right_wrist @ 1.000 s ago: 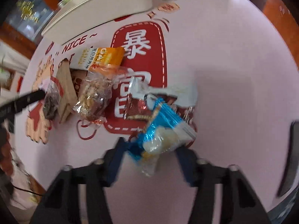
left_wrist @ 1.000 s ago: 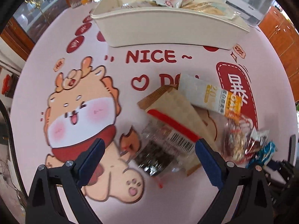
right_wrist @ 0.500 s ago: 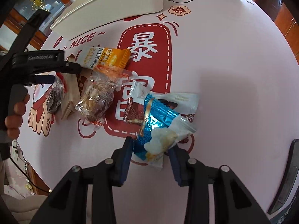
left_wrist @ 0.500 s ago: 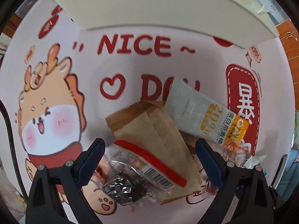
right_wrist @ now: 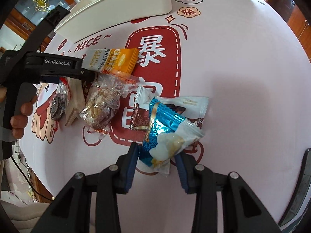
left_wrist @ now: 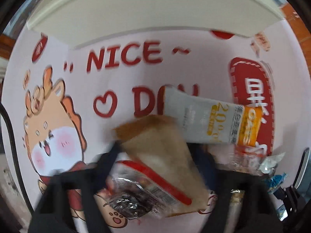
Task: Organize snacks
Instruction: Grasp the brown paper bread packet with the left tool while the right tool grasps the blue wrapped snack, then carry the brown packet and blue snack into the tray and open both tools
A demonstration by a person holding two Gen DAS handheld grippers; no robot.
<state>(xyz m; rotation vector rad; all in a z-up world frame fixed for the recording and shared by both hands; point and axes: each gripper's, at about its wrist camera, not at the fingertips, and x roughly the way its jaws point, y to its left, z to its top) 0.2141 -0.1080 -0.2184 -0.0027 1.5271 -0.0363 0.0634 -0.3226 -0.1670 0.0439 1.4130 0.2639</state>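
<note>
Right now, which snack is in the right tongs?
The blue-and-white packet, pinched between the right tongs. The other snacks lie on the table.

From my right wrist, the tray [right_wrist: 124, 9] lies at eleven o'clock, the oat bar [right_wrist: 114, 62] before it, the nut pack [right_wrist: 101, 103] nearer me.

The left wrist view was smeared with motion blur, so the left gripper [left_wrist: 155, 155] showed only as dark shapes, its jaw gap unreadable. The tan packet [left_wrist: 161, 151] hid the lower edge of the oat bar [left_wrist: 210, 122]. The white bin [left_wrist: 147, 13] ran off the top edge, its contents unseen. The blue wrapper [right_wrist: 165, 128] covered part of the brown packet [right_wrist: 140, 118].
</note>
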